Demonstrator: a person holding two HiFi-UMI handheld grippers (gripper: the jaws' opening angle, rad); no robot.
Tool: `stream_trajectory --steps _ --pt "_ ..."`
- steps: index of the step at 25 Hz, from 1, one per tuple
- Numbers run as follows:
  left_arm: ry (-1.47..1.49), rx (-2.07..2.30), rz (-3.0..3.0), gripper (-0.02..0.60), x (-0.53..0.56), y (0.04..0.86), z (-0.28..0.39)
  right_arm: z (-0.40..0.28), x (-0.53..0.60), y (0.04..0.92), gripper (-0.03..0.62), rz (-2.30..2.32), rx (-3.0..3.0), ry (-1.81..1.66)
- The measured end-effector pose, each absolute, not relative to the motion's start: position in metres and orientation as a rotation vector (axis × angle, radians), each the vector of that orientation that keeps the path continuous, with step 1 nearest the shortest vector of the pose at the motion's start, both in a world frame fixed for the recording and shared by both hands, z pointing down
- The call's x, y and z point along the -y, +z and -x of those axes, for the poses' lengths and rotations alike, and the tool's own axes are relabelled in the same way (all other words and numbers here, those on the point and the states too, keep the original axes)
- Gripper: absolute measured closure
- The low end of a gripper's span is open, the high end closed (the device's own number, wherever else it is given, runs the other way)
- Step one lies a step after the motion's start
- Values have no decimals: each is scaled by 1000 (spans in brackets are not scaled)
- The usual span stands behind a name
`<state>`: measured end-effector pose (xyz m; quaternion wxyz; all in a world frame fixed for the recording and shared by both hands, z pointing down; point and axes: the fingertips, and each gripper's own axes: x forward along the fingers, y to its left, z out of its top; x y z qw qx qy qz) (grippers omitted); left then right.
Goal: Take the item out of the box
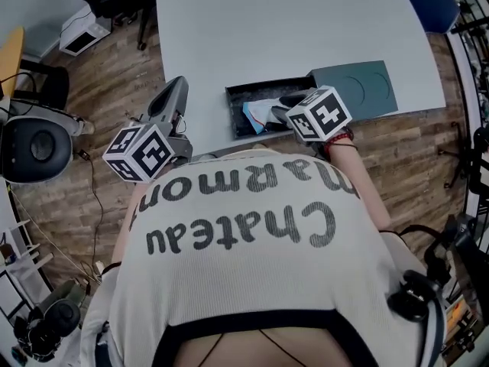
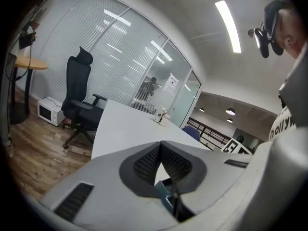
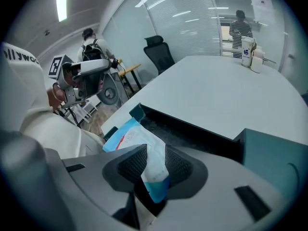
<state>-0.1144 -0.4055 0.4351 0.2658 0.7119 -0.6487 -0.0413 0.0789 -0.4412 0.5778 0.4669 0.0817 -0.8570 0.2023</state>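
My right hand-held gripper (image 3: 155,150) points down into the open dark box (image 1: 237,98), which sits at the near edge of the white surface (image 1: 290,21). The blue-and-white packet (image 3: 132,136) is in the box, at its left part. One end of the packet rises up between this gripper's jaws. The jaws stand apart with the packet between them, the pads close on either side, and I see no pinch on it. The teal lid (image 1: 363,86) lies flat on the surface just right of the box, touching its right end. My left hand-held gripper (image 1: 179,82) hangs off the left edge of the surface, over the wooden floor (image 1: 99,105), well apart from the box. Its jaws are together at the tips and nothing sits between them. Beyond those jaws I see the long surface running away from me, a black office chair (image 2: 79,97) at its left side and a white cup (image 3: 247,47) at the far end.
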Motion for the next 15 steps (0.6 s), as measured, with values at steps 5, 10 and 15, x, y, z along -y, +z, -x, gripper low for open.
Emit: stream_trajectory --steps 5,10,15 --pt "-107 1765 -1915 588 403 433 117 -78 443 578 485 -217 2098 508" --pt "-105 1750 -1929 588 405 433 118 -78 443 579 529 -226 2089 545" --pt "-99 1726 -1953 588 405 429 121 -77 442 577 549 -261 2085 560"
